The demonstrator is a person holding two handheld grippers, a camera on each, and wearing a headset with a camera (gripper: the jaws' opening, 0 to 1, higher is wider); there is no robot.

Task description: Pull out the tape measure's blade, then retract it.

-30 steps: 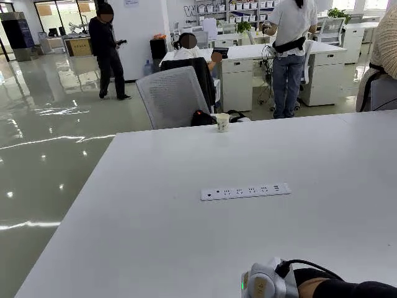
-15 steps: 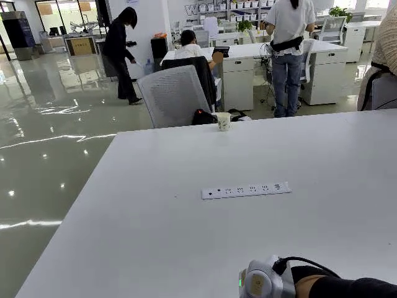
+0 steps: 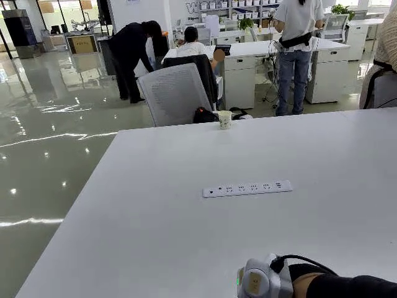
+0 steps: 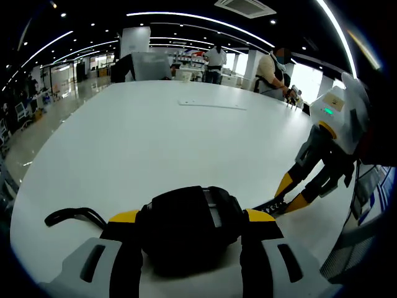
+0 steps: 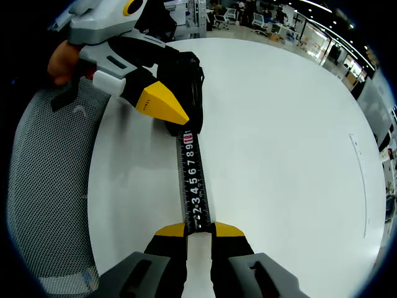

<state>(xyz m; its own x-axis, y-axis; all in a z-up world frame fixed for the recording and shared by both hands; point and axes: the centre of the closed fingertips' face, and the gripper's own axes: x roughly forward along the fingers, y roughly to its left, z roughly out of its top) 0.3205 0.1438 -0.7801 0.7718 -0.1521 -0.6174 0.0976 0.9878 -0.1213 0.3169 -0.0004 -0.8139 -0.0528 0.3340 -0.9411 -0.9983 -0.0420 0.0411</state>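
Holding the case firmly enough?
— Looks so. The left gripper (image 4: 192, 217) is clenched on the case (image 4: 189, 234), at the near edge of the bench (image 4: 186, 136).
And the blade?
— The blade (image 5: 192, 180) is out a short way, flat over the bench. The right gripper (image 5: 198, 231) pinches its tip. I'd draw it straight and level, with the case kept from twisting, so nothing kinks.

tape measure (image 4: 192, 230): black case, clamped between left gripper (image 4: 192, 218) fingers (image 4: 126, 217)
blade (image 5: 193, 186): dark, white numerals, partly out, tip between right gripper (image 5: 198, 231) fingers (image 5: 231, 231)
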